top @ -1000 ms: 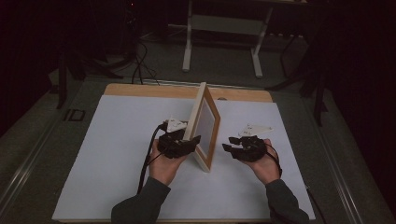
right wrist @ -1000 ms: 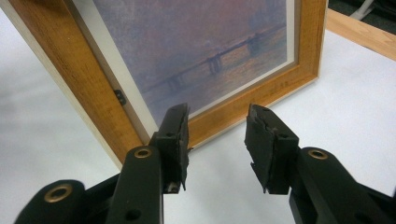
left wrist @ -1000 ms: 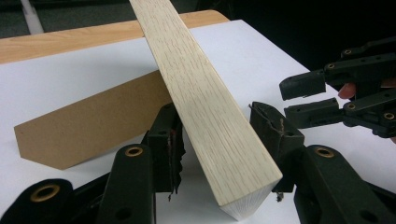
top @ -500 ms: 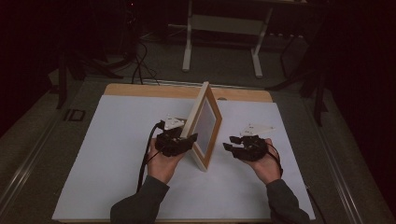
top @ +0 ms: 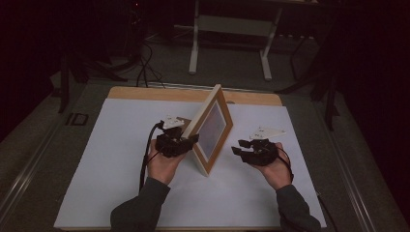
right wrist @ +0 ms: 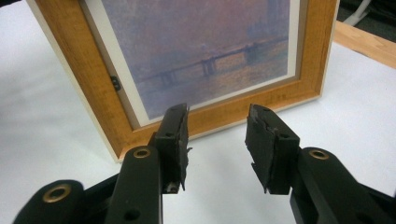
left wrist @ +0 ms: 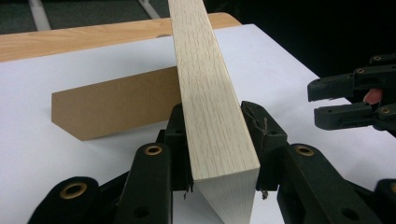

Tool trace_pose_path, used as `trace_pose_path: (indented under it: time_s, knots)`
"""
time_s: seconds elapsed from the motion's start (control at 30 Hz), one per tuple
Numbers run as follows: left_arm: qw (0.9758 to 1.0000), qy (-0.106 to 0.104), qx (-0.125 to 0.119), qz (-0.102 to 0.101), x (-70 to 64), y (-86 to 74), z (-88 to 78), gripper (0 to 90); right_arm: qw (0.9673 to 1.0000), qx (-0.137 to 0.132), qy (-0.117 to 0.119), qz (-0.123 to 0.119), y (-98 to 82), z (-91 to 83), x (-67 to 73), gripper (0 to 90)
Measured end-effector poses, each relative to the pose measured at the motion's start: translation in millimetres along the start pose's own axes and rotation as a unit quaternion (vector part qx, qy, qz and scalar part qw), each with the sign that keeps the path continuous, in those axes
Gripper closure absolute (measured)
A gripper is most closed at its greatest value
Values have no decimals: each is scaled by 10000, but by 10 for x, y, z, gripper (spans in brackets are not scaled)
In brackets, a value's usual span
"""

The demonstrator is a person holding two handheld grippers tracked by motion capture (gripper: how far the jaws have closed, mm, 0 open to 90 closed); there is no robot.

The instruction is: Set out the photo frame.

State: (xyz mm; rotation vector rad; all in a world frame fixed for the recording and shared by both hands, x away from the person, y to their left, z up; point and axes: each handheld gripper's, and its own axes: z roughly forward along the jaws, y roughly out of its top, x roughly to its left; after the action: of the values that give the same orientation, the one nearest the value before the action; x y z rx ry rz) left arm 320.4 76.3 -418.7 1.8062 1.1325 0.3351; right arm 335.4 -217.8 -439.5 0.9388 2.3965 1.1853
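Frame (top: 212,128) near the table's far edge looks stiff, light, glass-fronted: your left gripper (left wrist: 218,135), jaws just closing, clamps its side rail; right gripper (right wrist: 217,140) gapes empty.

A picture frame (top: 212,130) of honey-brown wood with visible grain, its outer edge a paler, whitish oak streaked with fine lines, stands on a white sheet (top: 116,145) covering a light tan wooden table (top: 145,93). Inside the frame, a cream mat borders a print in hazy violet and dusky pink (a dark bridge crosses it as a thin silhouette). A plain cardboard-brown back stand (left wrist: 116,105) props the frame. Both the left gripper (top: 186,141) and the right gripper (top: 238,150) are matte black with brass-coloured rivets, each topped by a pale grey plate. The sleeves (top: 140,208) are dark grey; the surrounding floor is dim grey-green.
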Motion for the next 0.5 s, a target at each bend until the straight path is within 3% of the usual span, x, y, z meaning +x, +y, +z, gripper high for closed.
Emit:
trace_pose_path:
  time_s: [0.33,0.5]
  knots:
    - [9994,-329,34,-37,145,26,-2,678,10000,-35,-22,11,27,-18,-17,578]
    - [9989,-471,77,40,213,45,-5,680,10000,-36,-33,-21,39,-9,-19,575]
